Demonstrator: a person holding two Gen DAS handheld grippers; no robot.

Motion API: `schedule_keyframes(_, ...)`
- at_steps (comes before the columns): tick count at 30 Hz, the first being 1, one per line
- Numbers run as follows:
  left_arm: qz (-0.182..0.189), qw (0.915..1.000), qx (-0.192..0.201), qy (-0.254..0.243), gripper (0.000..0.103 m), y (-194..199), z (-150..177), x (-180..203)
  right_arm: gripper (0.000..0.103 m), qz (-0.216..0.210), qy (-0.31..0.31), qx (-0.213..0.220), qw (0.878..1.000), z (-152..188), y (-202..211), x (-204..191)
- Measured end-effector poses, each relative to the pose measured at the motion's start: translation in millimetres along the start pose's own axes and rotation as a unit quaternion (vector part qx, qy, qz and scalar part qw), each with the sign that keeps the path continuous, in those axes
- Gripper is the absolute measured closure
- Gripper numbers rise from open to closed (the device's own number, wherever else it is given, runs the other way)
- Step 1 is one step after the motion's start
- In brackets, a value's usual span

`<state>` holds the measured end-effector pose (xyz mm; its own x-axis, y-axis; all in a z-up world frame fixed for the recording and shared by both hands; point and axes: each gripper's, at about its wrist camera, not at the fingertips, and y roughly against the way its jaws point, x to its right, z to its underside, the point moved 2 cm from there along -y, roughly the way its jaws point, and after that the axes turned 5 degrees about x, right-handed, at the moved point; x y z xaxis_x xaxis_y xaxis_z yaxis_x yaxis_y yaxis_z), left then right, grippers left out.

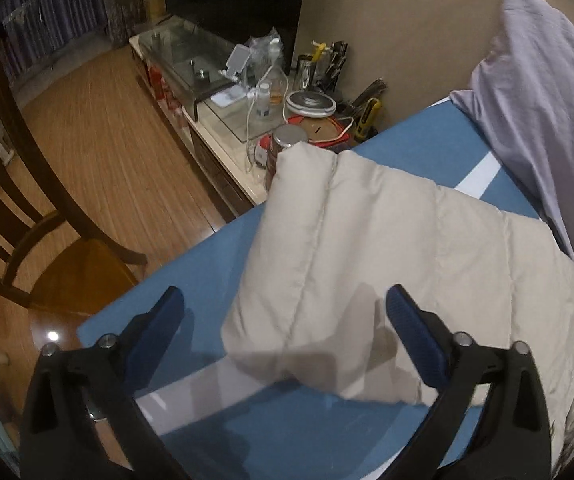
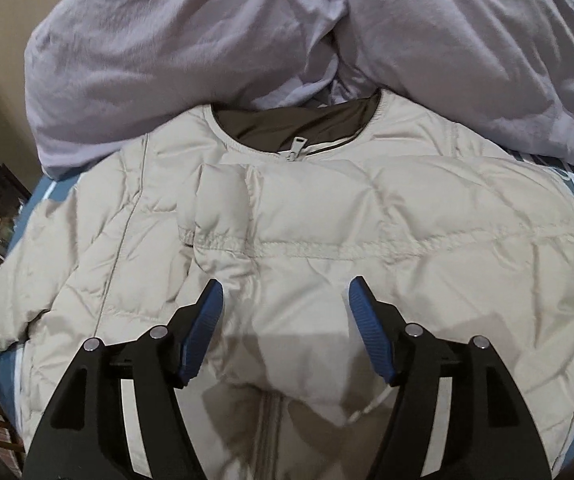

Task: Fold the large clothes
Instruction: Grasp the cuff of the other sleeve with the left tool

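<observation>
Beige puffer jacket (image 2: pixel 287 216) lies front-up on the blue bed sheet (image 1: pixel 215 248), collar end against the lilac duvet (image 2: pixel 167 52), zipper pull (image 2: pixel 297 145) up at the neckline. Right wrist view only: whole torso of the jacket, brown lining at the collar, one sleeve folded across the chest, zipper line running down the middle toward the camera. Right gripper (image 2: pixel 285 300) hovers above the jacket's lower front, jaws spread wide, nothing between the blue pads (image 2: pixel 203 332); can't tell if the pads touch the fabric. Left wrist view only: the jacket's other sleeve (image 1: pixel 327 240) stretched out across the sheet past the jacket's side, cuff end toward a cluttered side cabinet (image 1: pixel 223 148), plus a wooden chair (image 1: pixel 27 200) on the wood floor beyond the bed edge. Left gripper (image 1: pixel 285 308) also spread open, holding nothing, one pad over bare sheet and the other over the sleeve's near end. Containers, all on the cabinet beyond the sleeve cuff: a glass tank (image 1: pixel 183 56), contents unclear; a metal-lidded jar (image 1: pixel 283 144) just behind the cuff, contents not readable; a holder of pens and tools (image 1: pixel 327 64) against the wall.
</observation>
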<state>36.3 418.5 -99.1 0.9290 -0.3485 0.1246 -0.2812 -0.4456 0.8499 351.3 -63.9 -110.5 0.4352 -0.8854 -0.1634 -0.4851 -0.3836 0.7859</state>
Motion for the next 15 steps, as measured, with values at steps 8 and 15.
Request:
schedule_keyframes(8,0.023,0.9993,-0.006,0.031,0.026,-12,7,2,0.036,0.006,-0.037,0.006,0.999,2,23,32)
schedule_keyframes(15,0.068,0.9972,-0.009,0.029,0.072,-10,8,10,0.036,0.009,-0.065,0.010,0.998,13,35,55)
